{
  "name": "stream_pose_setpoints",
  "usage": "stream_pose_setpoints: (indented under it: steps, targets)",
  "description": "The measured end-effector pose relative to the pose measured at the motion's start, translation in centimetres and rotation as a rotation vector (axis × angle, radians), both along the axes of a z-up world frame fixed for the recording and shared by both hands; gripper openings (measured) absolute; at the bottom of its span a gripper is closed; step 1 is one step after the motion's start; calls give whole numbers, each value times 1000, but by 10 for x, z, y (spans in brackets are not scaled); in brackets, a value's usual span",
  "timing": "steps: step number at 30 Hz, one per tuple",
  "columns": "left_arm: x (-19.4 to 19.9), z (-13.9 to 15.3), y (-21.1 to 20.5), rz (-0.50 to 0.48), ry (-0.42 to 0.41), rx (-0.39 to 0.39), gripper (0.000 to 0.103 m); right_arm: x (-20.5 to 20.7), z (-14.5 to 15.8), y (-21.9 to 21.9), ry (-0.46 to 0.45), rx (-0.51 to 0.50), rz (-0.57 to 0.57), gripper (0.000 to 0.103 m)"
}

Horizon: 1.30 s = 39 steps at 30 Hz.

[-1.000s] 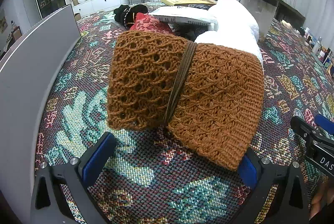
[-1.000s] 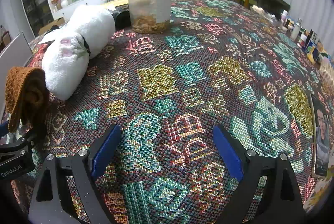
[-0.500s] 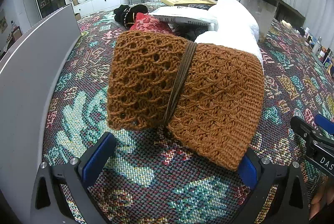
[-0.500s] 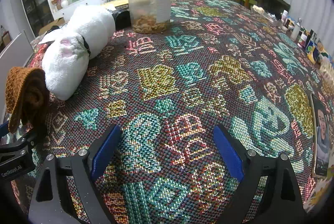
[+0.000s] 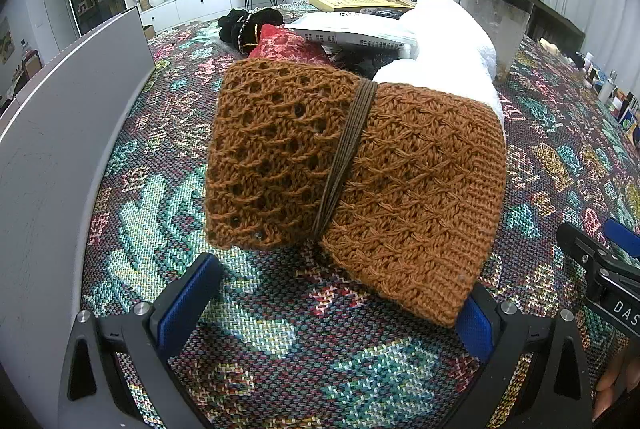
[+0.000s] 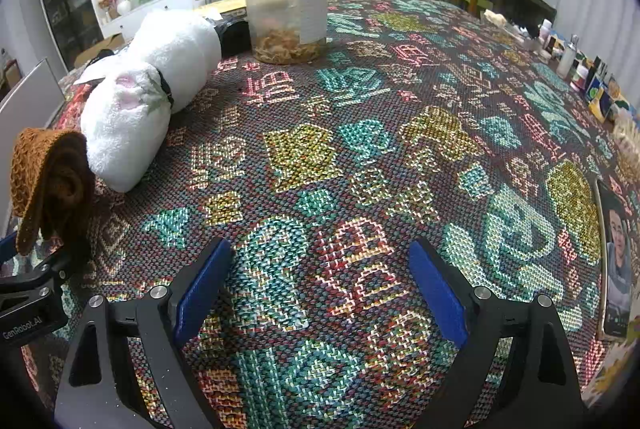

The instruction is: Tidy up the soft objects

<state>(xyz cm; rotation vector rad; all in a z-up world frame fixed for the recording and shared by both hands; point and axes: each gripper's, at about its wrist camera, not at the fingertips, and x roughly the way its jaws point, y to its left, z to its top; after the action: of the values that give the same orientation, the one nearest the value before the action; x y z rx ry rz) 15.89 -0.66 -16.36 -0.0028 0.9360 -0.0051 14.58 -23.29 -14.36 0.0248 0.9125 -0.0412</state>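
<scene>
A rust-brown knitted cloth (image 5: pixel 352 169), rolled and tied round the middle with dark cord, lies on the patterned tablecloth just ahead of my left gripper (image 5: pixel 332 309). The gripper is open; the cloth's near corner overlaps its right pad (image 5: pixel 472 321). Behind the knit lies a white rolled towel (image 5: pixel 448 45). In the right wrist view the same knit roll (image 6: pixel 44 185) and white towel (image 6: pixel 152 97), bound by a dark band, sit at the left. My right gripper (image 6: pixel 320 281) stands open over bare tablecloth with nothing between its fingers.
A grey upright panel (image 5: pixel 52 149) runs along the left. Red lace fabric (image 5: pixel 288 45), a black item (image 5: pixel 244 25) and a printed booklet (image 5: pixel 352 29) lie behind the knit. A clear lidded jar (image 6: pixel 286 5) stands mid-table; a phone (image 6: pixel 618 257) and small bottles (image 6: pixel 580 69) line the right edge.
</scene>
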Motion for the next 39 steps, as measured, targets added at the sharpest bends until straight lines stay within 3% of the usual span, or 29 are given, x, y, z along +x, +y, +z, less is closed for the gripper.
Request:
stream_pose_setpoints:
  steps: [22, 33, 39]
  targets:
    - [0, 0, 0, -23, 7, -4, 103, 0, 0, 0, 0, 1, 1, 93]
    - [-42, 0, 1, -122, 45, 0, 103, 0, 1, 0, 0, 1, 2, 93]
    - [-53, 4, 9, -146, 41, -51, 103, 0, 1, 0, 0, 2, 2, 93]
